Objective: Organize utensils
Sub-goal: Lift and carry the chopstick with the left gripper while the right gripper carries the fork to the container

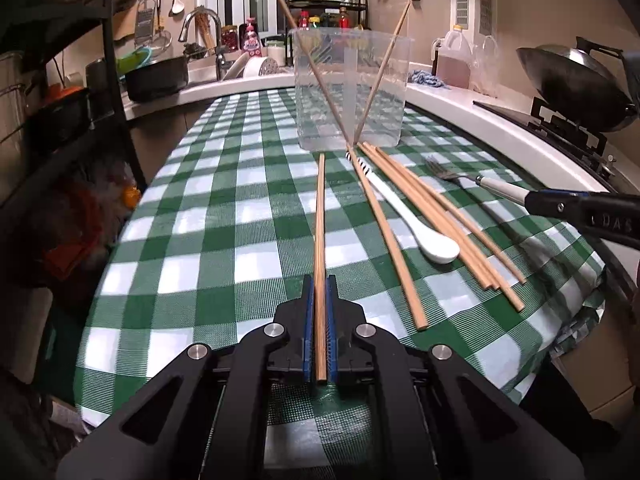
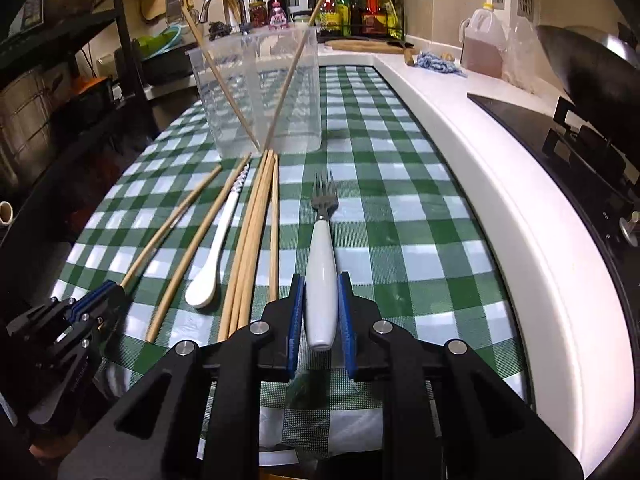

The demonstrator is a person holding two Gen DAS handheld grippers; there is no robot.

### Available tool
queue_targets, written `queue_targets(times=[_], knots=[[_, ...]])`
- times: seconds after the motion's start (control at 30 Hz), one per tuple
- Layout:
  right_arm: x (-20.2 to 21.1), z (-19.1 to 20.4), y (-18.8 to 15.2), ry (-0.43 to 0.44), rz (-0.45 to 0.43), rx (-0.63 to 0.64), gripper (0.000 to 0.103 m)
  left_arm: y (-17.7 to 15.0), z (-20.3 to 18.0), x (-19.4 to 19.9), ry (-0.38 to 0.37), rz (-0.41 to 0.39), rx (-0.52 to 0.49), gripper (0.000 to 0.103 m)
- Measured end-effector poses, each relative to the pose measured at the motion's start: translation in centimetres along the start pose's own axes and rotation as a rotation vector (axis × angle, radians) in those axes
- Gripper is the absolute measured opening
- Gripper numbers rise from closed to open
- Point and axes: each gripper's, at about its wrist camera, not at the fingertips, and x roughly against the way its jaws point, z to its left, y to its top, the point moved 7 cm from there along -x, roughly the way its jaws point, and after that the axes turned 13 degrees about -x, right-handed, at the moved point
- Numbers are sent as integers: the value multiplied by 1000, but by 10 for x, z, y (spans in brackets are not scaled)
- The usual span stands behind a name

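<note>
My left gripper [image 1: 320,292] is shut on a wooden chopstick [image 1: 320,224] that points at the clear plastic container [image 1: 352,88]. Two chopsticks stand crossed inside the container. My right gripper [image 2: 322,296] is shut on the white handle of a fork [image 2: 322,256], its tines pointing forward above the cloth. Several loose chopsticks [image 2: 252,240] and a white spoon [image 2: 212,264] lie on the green checked tablecloth [image 2: 400,240] between the two grippers. The left gripper with its chopstick [image 2: 168,228] shows at the left of the right wrist view, and the right gripper [image 1: 560,204] with the fork [image 1: 452,178] shows at the right of the left wrist view.
A white counter edge [image 2: 500,200] runs along the right with a stove [image 2: 560,128] and a wok [image 1: 576,80]. A sink with a faucet [image 1: 204,24], a dark pot [image 1: 156,76] and bottles stand behind. A black shelf rack [image 1: 72,80] is at the left.
</note>
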Motion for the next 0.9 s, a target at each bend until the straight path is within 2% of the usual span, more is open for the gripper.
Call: queue_targets(times=[0.4,0.9], knots=[[34,5,25,64,-117,-14,17,29,-4,39,28,-72,-31,6],[68,7,50,121,-274,-20,16,72,26,83,59,-163,-3,6]])
